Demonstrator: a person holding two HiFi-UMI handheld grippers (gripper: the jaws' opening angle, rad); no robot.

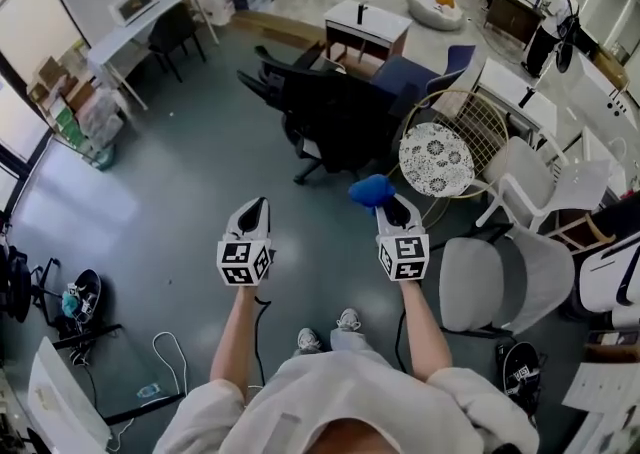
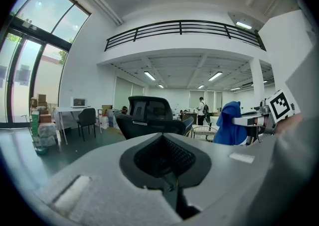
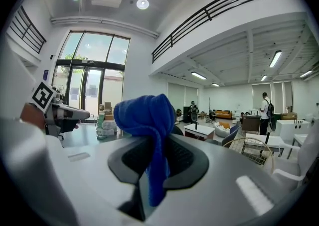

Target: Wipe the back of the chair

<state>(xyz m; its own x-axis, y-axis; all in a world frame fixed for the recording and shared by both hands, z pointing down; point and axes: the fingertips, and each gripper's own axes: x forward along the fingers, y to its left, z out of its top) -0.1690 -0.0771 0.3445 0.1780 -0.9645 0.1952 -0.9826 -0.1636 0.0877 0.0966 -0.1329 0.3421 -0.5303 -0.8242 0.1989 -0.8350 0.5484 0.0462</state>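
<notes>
A black office chair [image 1: 330,117] stands on the grey floor ahead of me, its high back [image 2: 149,110] facing the left gripper view. My right gripper [image 1: 393,204] is shut on a blue cloth [image 1: 371,190], which bunches above the jaws and hangs between them [image 3: 149,135]. My left gripper [image 1: 252,210] is held level beside it, jaws shut with nothing in them. Both grippers are well short of the chair. The cloth and right gripper also show at the right of the left gripper view, the blue cloth [image 2: 229,123].
A round wire chair with a patterned cushion [image 1: 437,157] and a blue chair [image 1: 415,77] stand right of the black chair. White and grey chairs [image 1: 500,277] crowd my right. A white table [image 1: 130,27] is at far left, cables [image 1: 165,352] lie near my feet.
</notes>
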